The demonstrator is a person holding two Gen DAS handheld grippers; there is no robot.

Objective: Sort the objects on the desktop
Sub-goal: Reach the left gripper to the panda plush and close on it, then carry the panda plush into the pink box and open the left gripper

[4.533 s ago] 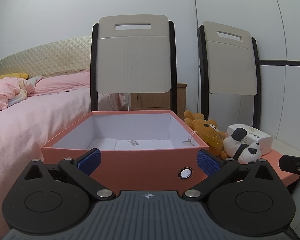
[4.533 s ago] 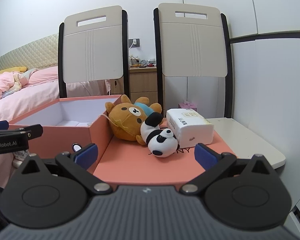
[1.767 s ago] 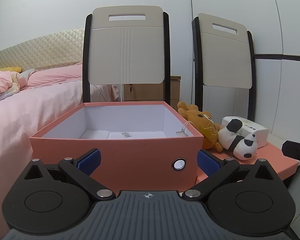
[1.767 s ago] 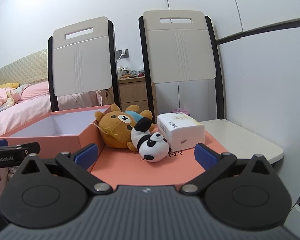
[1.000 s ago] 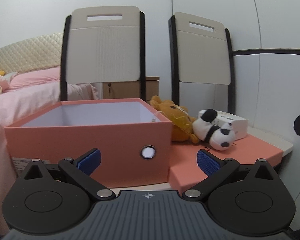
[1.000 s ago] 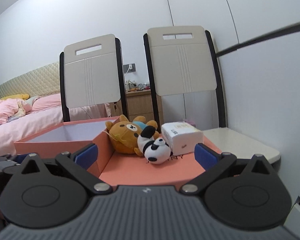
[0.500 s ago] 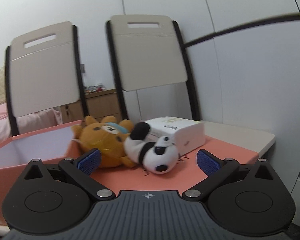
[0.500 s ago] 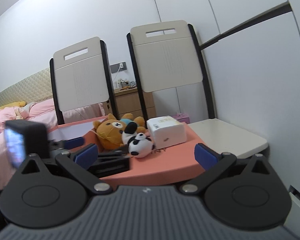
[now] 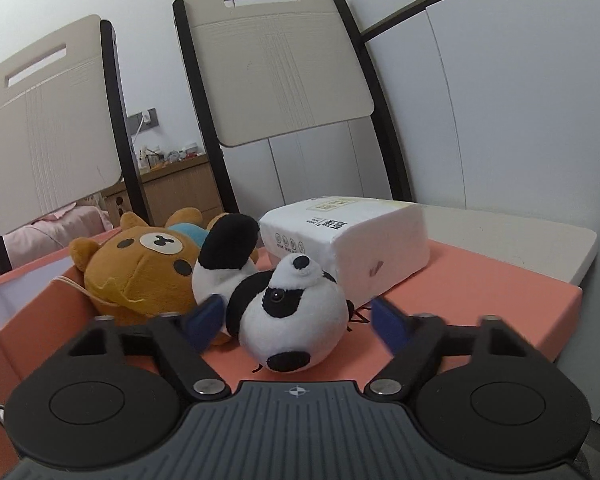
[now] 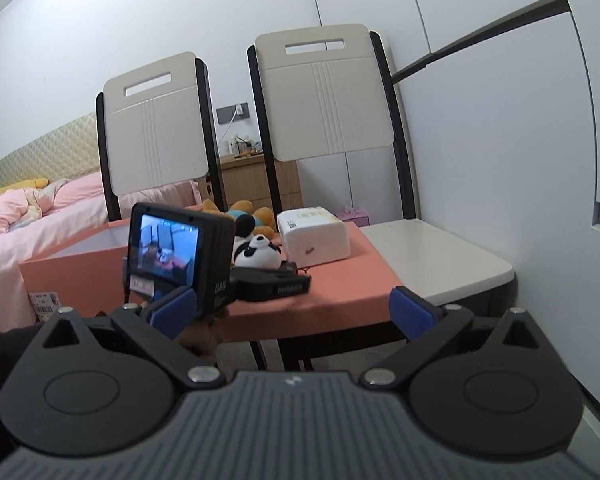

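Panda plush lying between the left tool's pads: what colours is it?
White with black ears, eye patches and limbs; the panda plush shows best in the left wrist view.

My left wrist camera is looking forward and slightly down along its fingers, sitting very close to the panda plush (image 9: 288, 312), with the bear plush (image 9: 140, 272) and tissue pack (image 9: 352, 248) just behind on the salmon lid (image 9: 480, 288). My right wrist camera is facing much the same way from farther back, seemingly below table level, taking in the left gripper (image 10: 284, 274) from behind. Both are sharing the panda plush (image 10: 260, 254), tissue pack (image 10: 316, 236) and two chair backs (image 10: 328, 92).
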